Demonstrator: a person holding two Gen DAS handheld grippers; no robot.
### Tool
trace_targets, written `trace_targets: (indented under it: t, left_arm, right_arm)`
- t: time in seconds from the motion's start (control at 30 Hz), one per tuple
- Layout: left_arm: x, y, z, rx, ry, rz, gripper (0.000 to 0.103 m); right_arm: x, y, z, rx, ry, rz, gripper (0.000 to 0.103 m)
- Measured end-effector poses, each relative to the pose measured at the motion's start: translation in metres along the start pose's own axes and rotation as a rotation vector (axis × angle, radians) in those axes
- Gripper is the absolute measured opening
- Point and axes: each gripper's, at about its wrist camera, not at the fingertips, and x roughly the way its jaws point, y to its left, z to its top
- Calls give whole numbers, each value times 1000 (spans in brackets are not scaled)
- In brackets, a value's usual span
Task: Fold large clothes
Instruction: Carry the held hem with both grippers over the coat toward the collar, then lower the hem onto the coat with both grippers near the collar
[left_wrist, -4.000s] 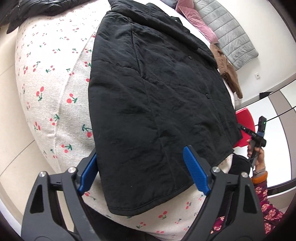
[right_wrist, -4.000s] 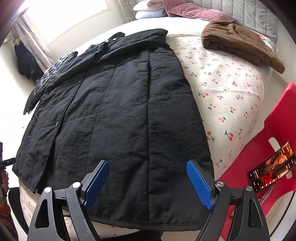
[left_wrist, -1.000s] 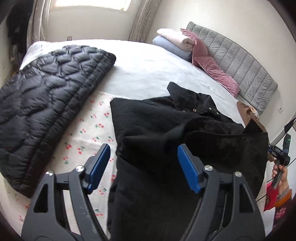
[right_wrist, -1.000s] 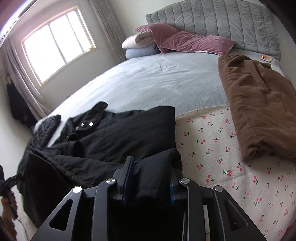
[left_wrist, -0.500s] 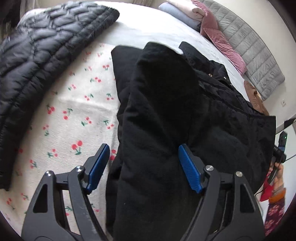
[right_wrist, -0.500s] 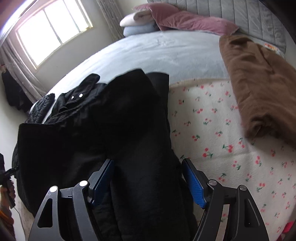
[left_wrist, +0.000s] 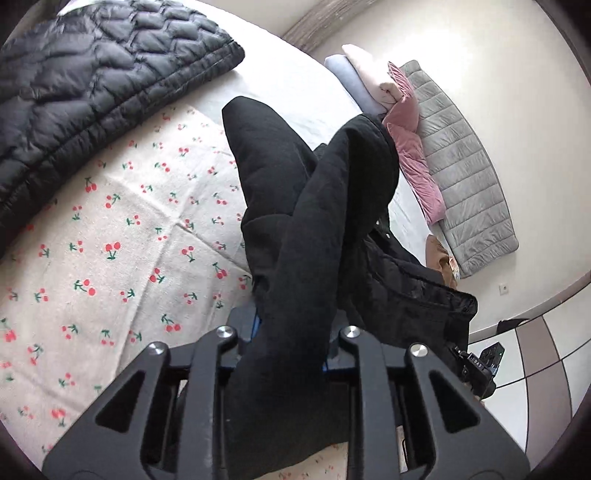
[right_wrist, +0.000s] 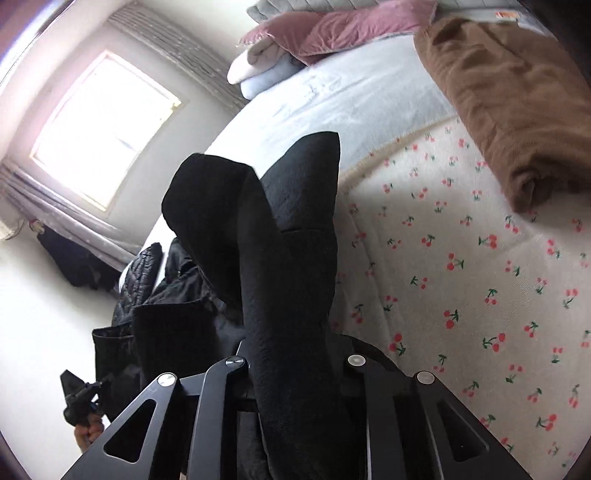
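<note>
Black padded fabric of the long coat (left_wrist: 295, 229) fills both clamped grippers (left_wrist: 291, 332) (right_wrist: 291, 354), jaws just closed; only the left view shows the black quilted jacket (left_wrist: 92, 85), only the right the brown folded garment (right_wrist: 517, 107).

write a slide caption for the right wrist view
Right tongs clamped on a bunched fold of the black coat above the cherry-print sheet.

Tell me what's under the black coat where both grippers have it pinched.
The cherry-print sheet shows beside the black coat and seems to run under it. Anything else beneath is covered by the coat's bunched fabric.

cherry blanket (left_wrist: 110, 258) open; quilted jacket (left_wrist: 92, 81) blocks left.
</note>
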Motion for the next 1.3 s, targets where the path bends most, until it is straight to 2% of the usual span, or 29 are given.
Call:
trace_targets:
  t: [0.1,0.2,0.3,0.4,0.5,0.6,0.67,0.7,0.73,0.77,0.83,0.93,1.0,1.13,1.27,1.3]
  left_arm:
    - [-46,-30,-5,11,16,4,24]
    - [-93,-45,-18,42,16,-6,24]
    - [-136,-35,-46,42,35,-6,24]
    - [-157,-7,-78,12,66,0,25]
    - [-150,28,-119,-7,119,41,27]
    - [-123,64,-155,-13,188,155,34]
    - [-108,83,-170,22,195,274,48]
    - [-106,88,-173,33,189,299,53]
    - [-109,91,-174,32,175,289,58]
    - [-114,90,-173,35,159,276,58]
    - [-126,77,-169,113,117,288,58]
    - [-142,54,-159,275,28,308,68]
    - [-144,42,-154,352,-11,306,71]
    - [-122,26,-147,488,-16,315,71]
    - [-94,25,-142,563,17,369,71]
    - [-90,25,-143,568,26,385,69]
  right_arm:
    - [-38,28,-9,-41,-6,-24,19]
    - [-77,44,-28,-64,0,-49,19]
    - [-106,44,-53,-65,20,-32,19]
    - [-117,31,-84,-48,72,-23,19]
    - [-112,12,-114,-51,142,-55,22]
    - [-91,-9,-146,-47,206,-140,29]
    - [-81,-25,-155,-68,202,-218,41]
    - [-79,-30,-156,-74,195,-228,47]
    - [-81,-36,-157,-70,186,-231,59]
    - [-85,-39,-156,-63,178,-241,66]
    - [-96,-35,-152,-101,154,-244,67]
    - [-111,-14,-147,-221,85,-263,67]
    - [-115,1,-145,-297,50,-251,67]
    - [-93,29,-143,-459,52,-246,68]
    - [-57,43,-141,-561,79,-354,67]
    - [-49,43,-140,-573,79,-359,67]
